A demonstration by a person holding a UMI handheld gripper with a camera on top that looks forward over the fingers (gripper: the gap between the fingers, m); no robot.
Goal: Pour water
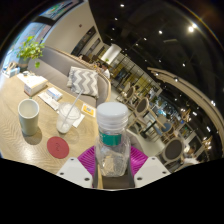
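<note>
- Gripper (112,165) closed on a clear plastic water bottle (112,140), magenta pads (88,158) pressed against both of its sides.
- Bottle held upright between the fingers, white cap (112,114) on top, greenish band around the lower body; writing on it too small to read.
- To the near left of the bottle, a round red coaster (58,148) flat on the wooden table (20,95).
- Just beyond the coaster, a clear glass (68,118), standing upright, apart from the bottle.
- Farther left, a pale green mug (29,116), upright, near the glass but not touching.
- On the far left of the table, a light book or box (33,84) and a potted green plant (31,49).
- Beyond the table, a cushion with a zigzag pattern (84,80) on a seat.
- To the far right, chairs and tables (150,100) of a large hall under ceiling spotlights (190,28).
</note>
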